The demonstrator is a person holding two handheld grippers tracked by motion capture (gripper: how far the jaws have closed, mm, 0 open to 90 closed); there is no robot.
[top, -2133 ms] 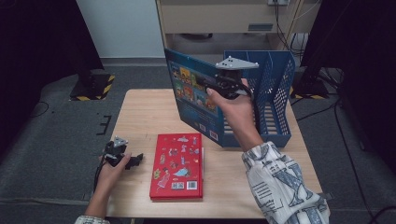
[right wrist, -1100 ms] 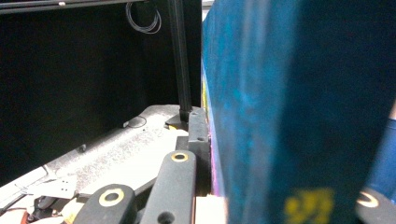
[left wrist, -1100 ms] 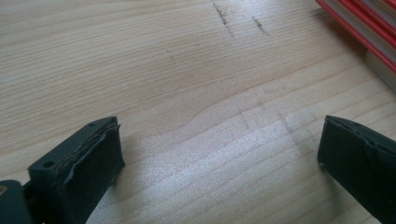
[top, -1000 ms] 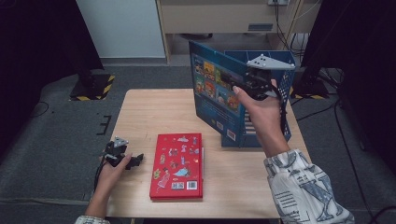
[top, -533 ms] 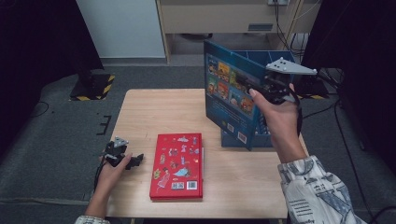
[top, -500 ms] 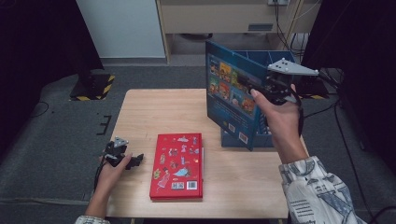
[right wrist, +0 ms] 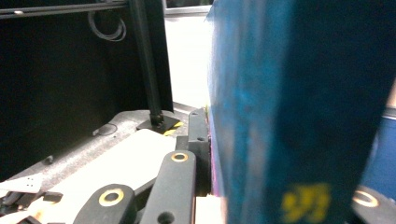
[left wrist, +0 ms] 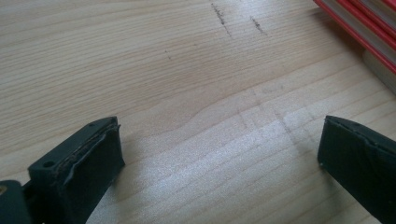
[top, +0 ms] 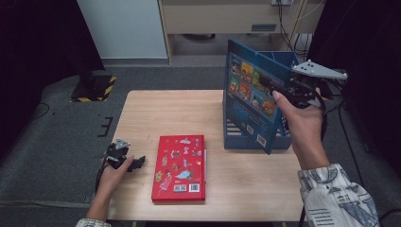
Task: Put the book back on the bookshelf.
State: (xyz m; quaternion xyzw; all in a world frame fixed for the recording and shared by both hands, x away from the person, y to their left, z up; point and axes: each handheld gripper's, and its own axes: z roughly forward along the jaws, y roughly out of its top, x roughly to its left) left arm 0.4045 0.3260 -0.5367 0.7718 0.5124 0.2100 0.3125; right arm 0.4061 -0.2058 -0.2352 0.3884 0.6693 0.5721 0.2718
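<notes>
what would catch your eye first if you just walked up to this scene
The large blue picture book held upright in the right gripper, over the blue slotted file rack at the table's right. Then the bright red hardcover book lying flat on the wooden table, beside the open left gripper.

Right hand-held gripper (top: 283, 92) raised, apparently clamped; left hand-held gripper (top: 135, 164) rests low, jaws apart

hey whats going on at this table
A person works at a wooden table with a gripper in each hand. The right gripper is shut on a blue picture book, held upright and tilted over a blue file rack at the table's far right side, not yet set down in it. The left gripper rests open on the table, holding nothing, beside a red book lying flat.
</notes>
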